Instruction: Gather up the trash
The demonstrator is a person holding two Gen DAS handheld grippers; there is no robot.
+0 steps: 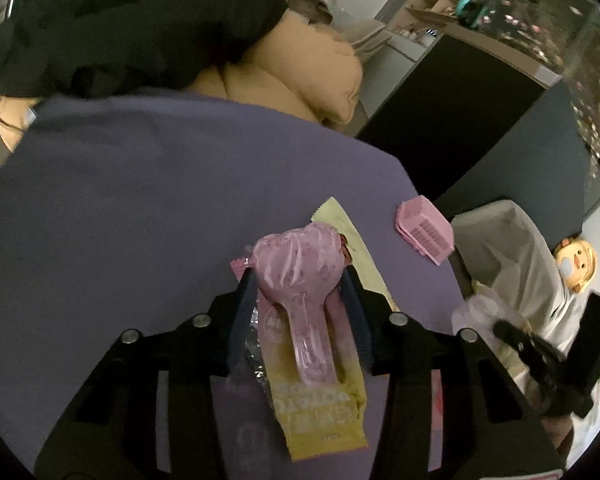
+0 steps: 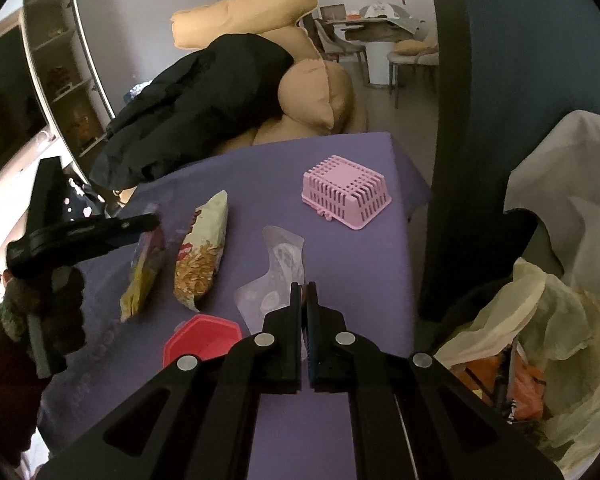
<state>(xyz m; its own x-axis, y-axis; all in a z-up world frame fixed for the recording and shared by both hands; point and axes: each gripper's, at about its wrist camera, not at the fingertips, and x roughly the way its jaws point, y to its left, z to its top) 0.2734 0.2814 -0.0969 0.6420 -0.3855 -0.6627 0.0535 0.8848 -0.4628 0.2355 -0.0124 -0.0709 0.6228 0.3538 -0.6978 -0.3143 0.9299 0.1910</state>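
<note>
Between the two fingers of the left gripper [image 1: 300,276] sits a pink and yellow snack wrapper [image 1: 312,360] with a crumpled pink bag [image 1: 300,264] on top. The pads stand against the bag's sides, so I judge it is gripped for carrying away. This gripper points down at a slant over the purple bench [image 1: 160,200].

Right gripper [image 2: 305,292] is fully closed and holds nothing, slanted down above a clear wrapper [image 2: 276,272]. More trash lies left of it: a patterned snack bag [image 2: 202,252]. At far right waits the trash bag [image 2: 540,320], open.
</note>
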